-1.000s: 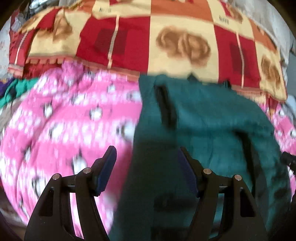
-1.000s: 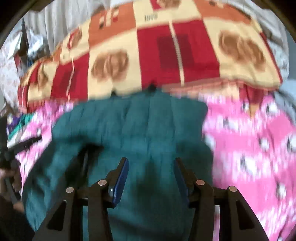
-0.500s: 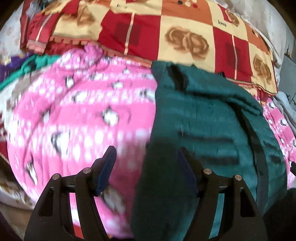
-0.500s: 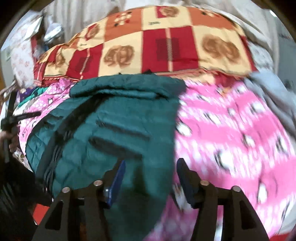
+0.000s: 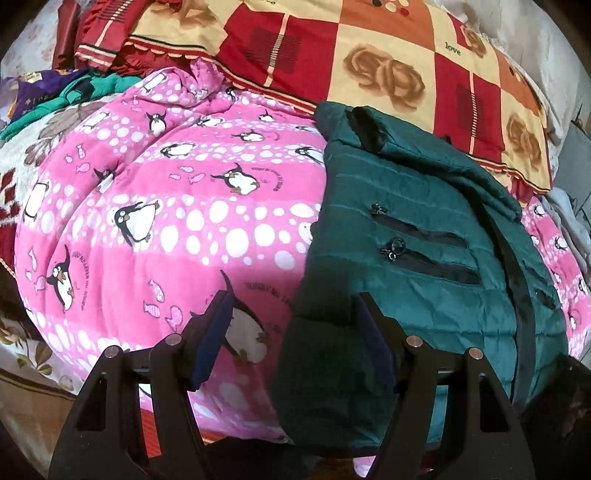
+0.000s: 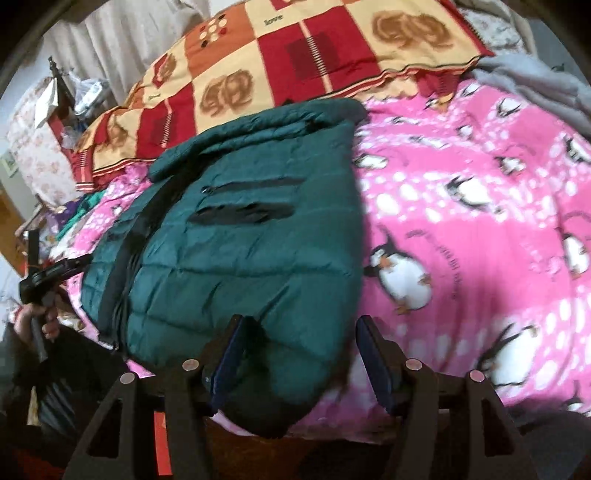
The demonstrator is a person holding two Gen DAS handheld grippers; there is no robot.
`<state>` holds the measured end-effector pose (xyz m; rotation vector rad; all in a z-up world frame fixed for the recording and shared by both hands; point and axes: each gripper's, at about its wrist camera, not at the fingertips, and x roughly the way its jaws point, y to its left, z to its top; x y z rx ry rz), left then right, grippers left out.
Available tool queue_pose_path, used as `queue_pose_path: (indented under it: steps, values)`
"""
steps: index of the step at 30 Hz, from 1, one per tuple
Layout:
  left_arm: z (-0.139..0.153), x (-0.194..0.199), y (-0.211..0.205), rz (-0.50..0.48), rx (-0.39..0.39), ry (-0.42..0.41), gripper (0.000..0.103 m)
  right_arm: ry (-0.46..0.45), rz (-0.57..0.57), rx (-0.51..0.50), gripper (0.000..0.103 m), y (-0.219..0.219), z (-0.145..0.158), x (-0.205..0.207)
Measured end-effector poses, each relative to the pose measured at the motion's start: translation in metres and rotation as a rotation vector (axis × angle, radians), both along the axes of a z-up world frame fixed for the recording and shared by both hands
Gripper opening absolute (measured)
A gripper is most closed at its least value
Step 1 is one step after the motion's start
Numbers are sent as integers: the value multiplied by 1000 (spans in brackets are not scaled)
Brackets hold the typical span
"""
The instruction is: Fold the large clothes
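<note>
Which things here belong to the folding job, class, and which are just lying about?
Belongs to the job:
- green padded jacket
- left gripper, open
- right gripper, open

Just lying about:
- pink penguin blanket, under the jacket
- red and cream patchwork quilt
- grey cloth

This is a bedroom in someone's home. A bed is heaped with a pink penguin-print quilt (image 5: pixel 177 206) and a red-and-cream checked blanket with rose motifs (image 5: pixel 369 62), a floral bedsheet (image 5: pixel 22 354) showing underneath. Pale curtains (image 6: pixel 122 33) hang behind, and loose clothes (image 5: pixel 55 99) lie piled at the bedside.
</note>
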<state>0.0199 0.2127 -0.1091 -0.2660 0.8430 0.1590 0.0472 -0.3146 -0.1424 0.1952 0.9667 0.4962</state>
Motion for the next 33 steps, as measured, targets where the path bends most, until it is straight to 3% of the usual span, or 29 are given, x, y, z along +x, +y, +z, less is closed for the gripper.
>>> queue_pose_path:
  steps: [5,7,10,14,16,20,25,31,33]
  values:
    - [8,-2,-9,23,81,-52,69,-19,-8,12,59,2,-2,0]
    - [4,1,-8,44,93,-25,69,-12,-8,20,59,2,-4,1]
    - [-8,4,-3,30,42,18,69,-15,4,28,59,4,-4,1]
    - [-19,2,0,-28,-103,54,69,-14,26,39,59,6,-6,1]
    - [-18,-1,-9,-104,-150,42,69,-34,35,62,51,6,-3,-1]
    - [-18,-1,-24,-148,-118,46,69,-50,45,124,48,2,1,-4]
    - [-28,8,-13,-133,-204,62,71,43,46,139,48,3,-13,5]
    - [-14,0,-30,-231,-178,12,63,-45,81,222,48,2,1,-5]
    - [-16,2,-23,-190,-166,23,63,-27,66,211,48,1,-3,-3]
